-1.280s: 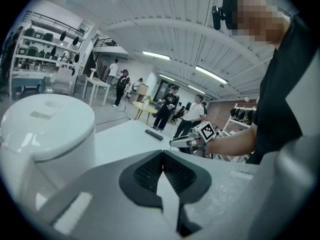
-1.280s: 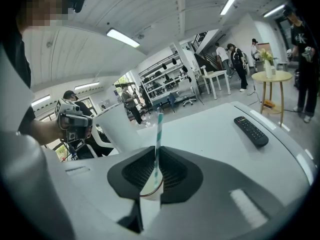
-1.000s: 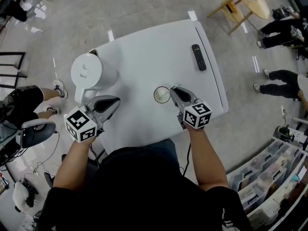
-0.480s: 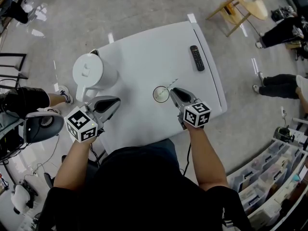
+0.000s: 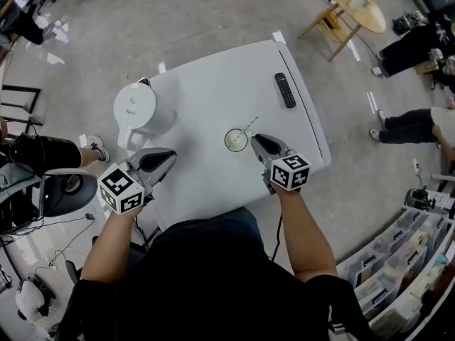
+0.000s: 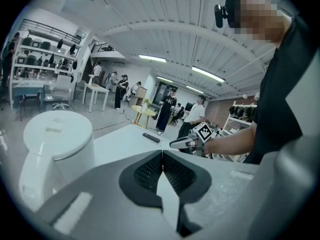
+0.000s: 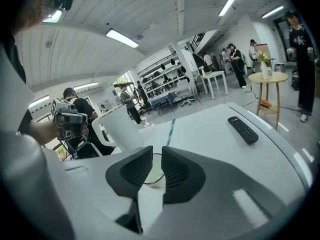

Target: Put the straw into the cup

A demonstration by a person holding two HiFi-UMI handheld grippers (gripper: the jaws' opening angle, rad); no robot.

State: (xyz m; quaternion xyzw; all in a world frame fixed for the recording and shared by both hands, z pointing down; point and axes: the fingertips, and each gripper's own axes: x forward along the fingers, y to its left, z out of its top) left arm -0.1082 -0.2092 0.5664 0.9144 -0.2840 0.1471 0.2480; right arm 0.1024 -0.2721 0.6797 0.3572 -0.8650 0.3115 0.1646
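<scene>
Right claw [image 5: 256, 139]: mine, jaws slightly apart, gripping nothing, tips just beside small clear round cup [image 5: 236, 140] on white bench [image 5: 213, 77]. Thin pale greenish straw [image 5: 250, 125] already stands in cup, leaning over far rim. Left claw [image 5: 169, 153]: jaws together, empty, near white lidded jug [image 5: 138, 111]. Risks, as I judge: right claw nudges light cup, cup tips; jaw clips leaning straw top, straw flips out.

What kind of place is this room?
Probably a big open lab or workshop: there are tall shelves of gear, storage bins full of parts, and a work desk farther back.
</scene>
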